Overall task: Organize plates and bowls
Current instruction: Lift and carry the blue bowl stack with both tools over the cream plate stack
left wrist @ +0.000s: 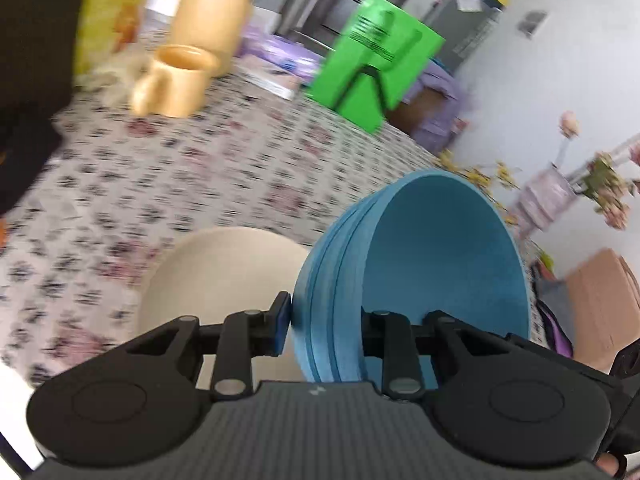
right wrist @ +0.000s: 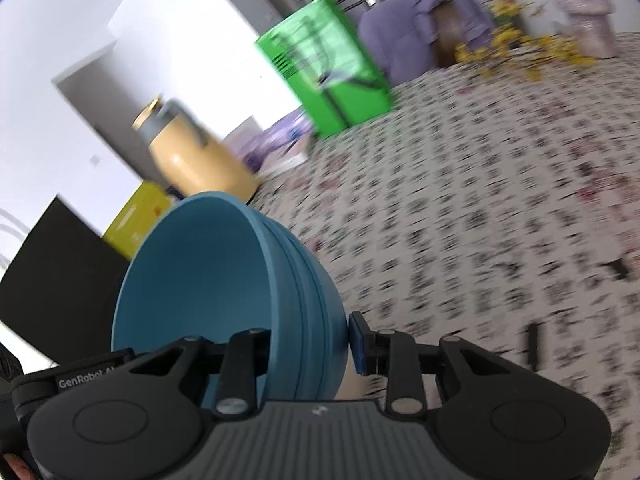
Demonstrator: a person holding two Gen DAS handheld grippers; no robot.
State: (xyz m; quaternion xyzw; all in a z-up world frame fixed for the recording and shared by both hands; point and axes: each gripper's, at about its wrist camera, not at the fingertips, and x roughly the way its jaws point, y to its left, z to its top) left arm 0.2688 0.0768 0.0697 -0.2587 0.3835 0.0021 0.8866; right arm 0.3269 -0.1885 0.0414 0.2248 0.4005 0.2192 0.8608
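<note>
Nearest, a stack of blue bowls (left wrist: pixel 420 280) is clamped by both claws at once: left gripper (left wrist: pixel 324 330) narrowed onto the rim wall on one side, one pad outside, the other inside; right gripper (right wrist: pixel 308 346) likewise on the opposite side. The stack is carried clear of the floral tablecloth (left wrist: pixel 200 168), tipped w/ mouth sideways. Just below-left of the left claw a cream plate (left wrist: pixel 224 272) is seen, prob. the landing spot. Farther off, a tan mug (left wrist: pixel 180 80) and green box (left wrist: pixel 376 68) are noted.
</note>
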